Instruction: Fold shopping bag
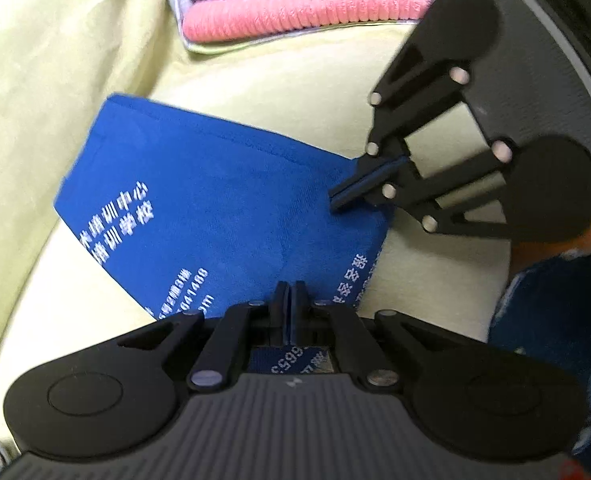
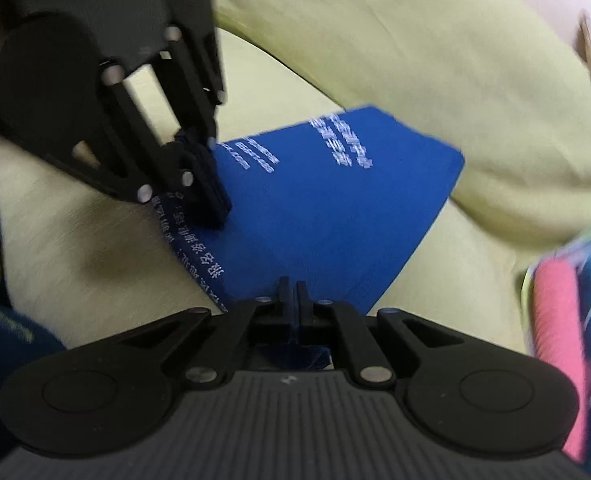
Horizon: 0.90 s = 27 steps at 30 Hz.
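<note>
Left wrist view: I see my left gripper (image 1: 291, 292) at the bottom of the frame, its two black fingers pressed together on the near edge of the blue fabric shopping bag with white printed lettering (image 1: 215, 208). A strip of the blue cloth shows between the fingers and behind them, so it is clamped on the bag. The bag lies spread over a pale yellow-green cloth surface (image 1: 295, 80), its far corner pointing up and left. My right gripper (image 1: 351, 194) comes in from the right, pinched tight on the bag's right-hand edge. Beyond the bag sits a stack of folded towels, pink ribbed beneath blue with white stripes (image 1: 303, 4).

Right wrist view: here my right gripper (image 2: 293, 292) sits at the bottom centre, fingers closed on the bag's (image 2: 315, 200) near edge, blue fabric visible in the slot between them. My left gripper (image 2: 211, 204) reaches in from the upper left and bites the lettered left edge of the bag. The bag stretches away towards a far corner on the right, over the same pale cloth (image 2: 375, 40). The towel stack (image 2: 563, 320) is at the right edge, blurred.
</note>
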Each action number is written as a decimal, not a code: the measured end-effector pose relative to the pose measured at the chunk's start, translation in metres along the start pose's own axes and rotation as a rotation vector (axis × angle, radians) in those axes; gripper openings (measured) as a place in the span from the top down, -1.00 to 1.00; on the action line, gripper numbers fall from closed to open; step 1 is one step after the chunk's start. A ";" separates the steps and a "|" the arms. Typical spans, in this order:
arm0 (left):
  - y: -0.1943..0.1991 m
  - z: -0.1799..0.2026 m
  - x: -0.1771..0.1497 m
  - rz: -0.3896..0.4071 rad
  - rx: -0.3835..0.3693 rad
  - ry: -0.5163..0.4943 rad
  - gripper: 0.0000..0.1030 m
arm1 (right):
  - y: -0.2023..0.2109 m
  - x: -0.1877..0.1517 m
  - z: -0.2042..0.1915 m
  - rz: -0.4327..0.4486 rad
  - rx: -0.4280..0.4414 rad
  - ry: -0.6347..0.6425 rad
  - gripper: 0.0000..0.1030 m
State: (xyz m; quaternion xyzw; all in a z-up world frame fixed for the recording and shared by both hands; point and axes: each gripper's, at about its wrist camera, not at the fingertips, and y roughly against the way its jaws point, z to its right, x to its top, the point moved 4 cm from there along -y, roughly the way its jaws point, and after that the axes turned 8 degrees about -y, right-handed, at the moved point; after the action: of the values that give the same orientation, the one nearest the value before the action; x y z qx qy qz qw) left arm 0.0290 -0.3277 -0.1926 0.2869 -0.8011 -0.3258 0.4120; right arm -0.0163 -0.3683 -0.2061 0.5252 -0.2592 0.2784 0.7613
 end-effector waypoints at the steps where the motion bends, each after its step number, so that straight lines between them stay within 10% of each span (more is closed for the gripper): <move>1: 0.003 0.004 -0.001 -0.004 0.032 -0.038 1.00 | -0.004 0.002 0.002 -0.012 0.008 -0.023 0.94; 20: 0.015 0.059 -0.038 -0.047 0.237 -0.570 0.23 | -0.011 -0.003 0.030 0.010 0.128 -0.159 0.94; 27: 0.014 0.032 -0.035 -0.049 0.019 -0.422 0.53 | -0.007 -0.001 0.028 0.071 0.088 -0.094 0.91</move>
State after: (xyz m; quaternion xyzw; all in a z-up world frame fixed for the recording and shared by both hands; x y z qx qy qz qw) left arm 0.0171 -0.2841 -0.2127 0.2356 -0.8656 -0.3809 0.2241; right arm -0.0151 -0.3968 -0.2029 0.5611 -0.3006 0.2911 0.7142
